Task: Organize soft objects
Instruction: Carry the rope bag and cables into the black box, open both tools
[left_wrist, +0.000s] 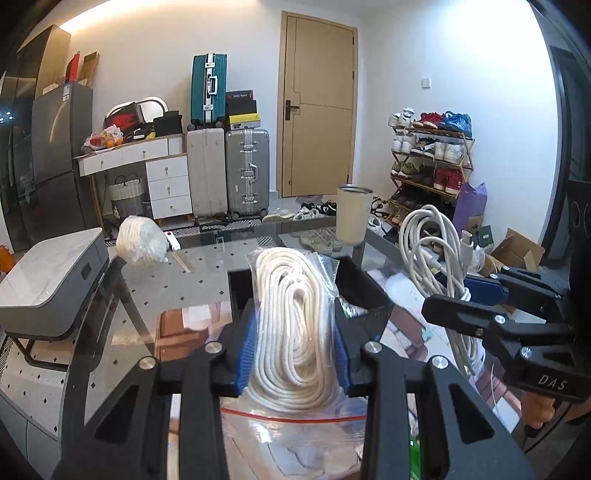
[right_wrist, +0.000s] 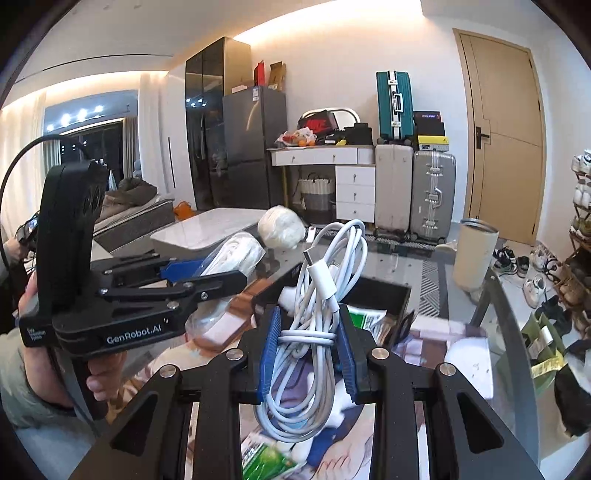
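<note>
My left gripper is shut on a clear zip bag of coiled white rope and holds it above the glass table. It also shows in the right wrist view, with the bagged rope between its fingers. My right gripper is shut on a bundled white charging cable and holds it above a black box. In the left wrist view the right gripper holds the cable to the right of the black box. A second white rope bundle lies on the far left of the table.
A beige tumbler stands at the table's far edge. A small white remote lies beside the rope bundle. A grey-white appliance sits left of the table. Suitcases, white drawers and a shoe rack line the far wall.
</note>
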